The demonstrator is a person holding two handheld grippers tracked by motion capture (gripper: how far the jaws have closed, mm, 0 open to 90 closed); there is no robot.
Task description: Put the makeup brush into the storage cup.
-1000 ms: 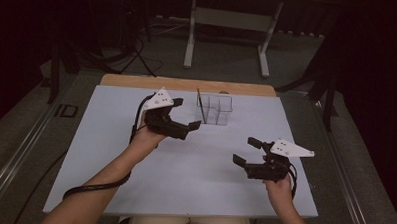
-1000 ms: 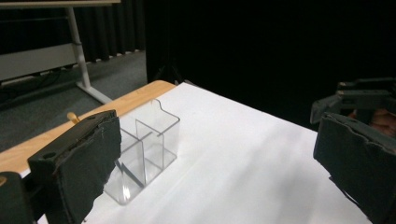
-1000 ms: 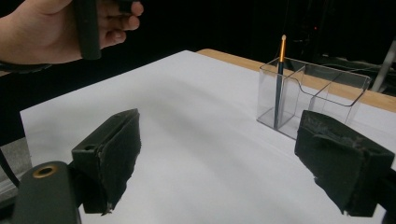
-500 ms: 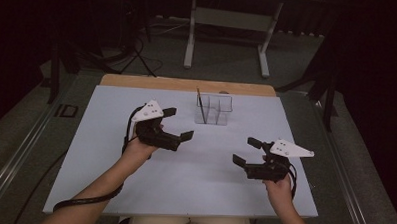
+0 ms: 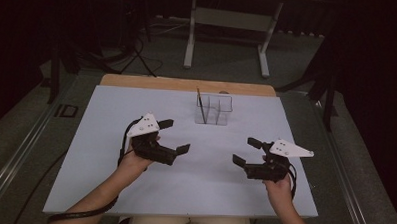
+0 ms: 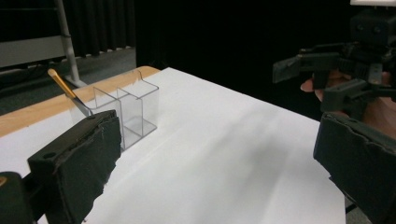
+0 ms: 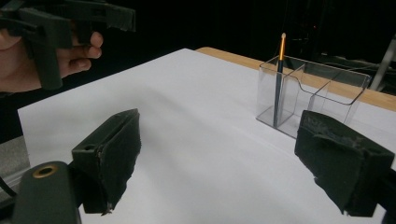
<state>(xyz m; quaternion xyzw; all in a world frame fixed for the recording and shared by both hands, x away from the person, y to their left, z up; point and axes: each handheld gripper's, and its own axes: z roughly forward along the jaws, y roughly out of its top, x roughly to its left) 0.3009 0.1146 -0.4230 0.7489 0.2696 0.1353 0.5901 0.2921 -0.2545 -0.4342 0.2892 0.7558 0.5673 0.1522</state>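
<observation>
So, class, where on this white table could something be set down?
Bare white table top lies between the left hand-held gripper and right hand-held gripper, and along both sides. Only the far middle is occupied, by the clear plastic compartment box holding a thin orange-tipped brush.

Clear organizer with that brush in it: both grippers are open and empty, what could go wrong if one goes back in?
1. The brush stands tilted in one end compartment of the clear organizer, its tip well above the rim. A jaw sweeping in could knock it and perhaps tip the organizer.
2. The organizer's walls are transparent and hard to see in the high view, so the left gripper may misjudge the rim.
3. The right gripper faces the left one; reaching together they might collide.
</observation>
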